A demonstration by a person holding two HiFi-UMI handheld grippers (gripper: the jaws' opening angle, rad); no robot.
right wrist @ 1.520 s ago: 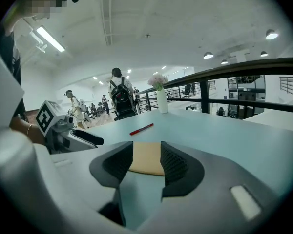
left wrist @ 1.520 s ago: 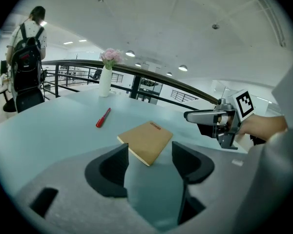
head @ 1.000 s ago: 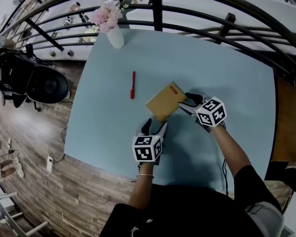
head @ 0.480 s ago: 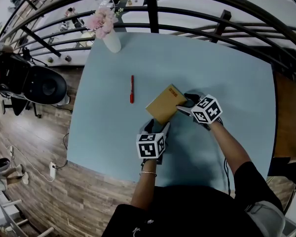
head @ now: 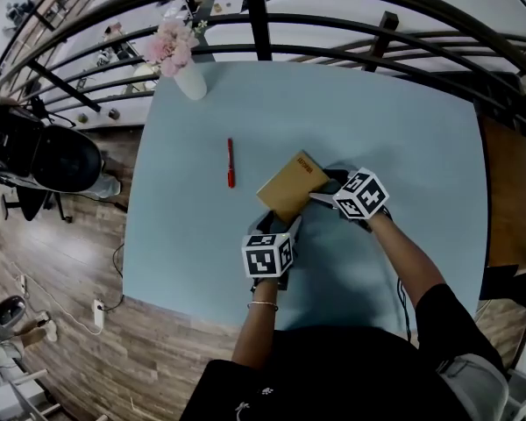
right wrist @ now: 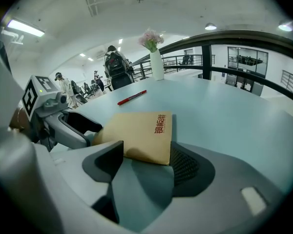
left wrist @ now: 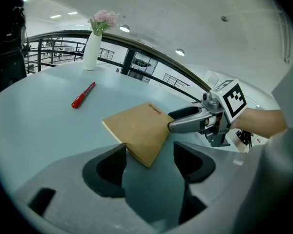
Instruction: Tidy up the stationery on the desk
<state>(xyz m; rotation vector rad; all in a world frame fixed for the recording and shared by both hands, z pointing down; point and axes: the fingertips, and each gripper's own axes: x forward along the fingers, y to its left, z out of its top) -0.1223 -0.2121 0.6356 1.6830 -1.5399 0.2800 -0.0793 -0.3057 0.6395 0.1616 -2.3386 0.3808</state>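
A brown notebook (head: 291,185) lies flat on the light blue desk (head: 403,130), with a red pen (head: 230,162) to its left. My left gripper (head: 278,225) is open at the notebook's near corner. In the left gripper view that corner of the notebook (left wrist: 139,130) reaches between the jaws of the left gripper (left wrist: 149,155). My right gripper (head: 326,188) is open at the notebook's right edge. In the right gripper view the notebook (right wrist: 139,133) pokes in between the jaws of the right gripper (right wrist: 146,155). The pen (left wrist: 83,95) lies beyond, untouched.
A white vase with pink flowers (head: 189,79) stands at the desk's far left corner. A black railing (head: 272,20) runs behind the desk. A black chair (head: 48,156) stands on the wooden floor at the left. The desk's near edge (head: 193,310) is close to my body.
Both grippers have edged closer to the notebook: the left one forward onto its near corner, the right one leftward onto its right edge. The notebook and pen stayed put.
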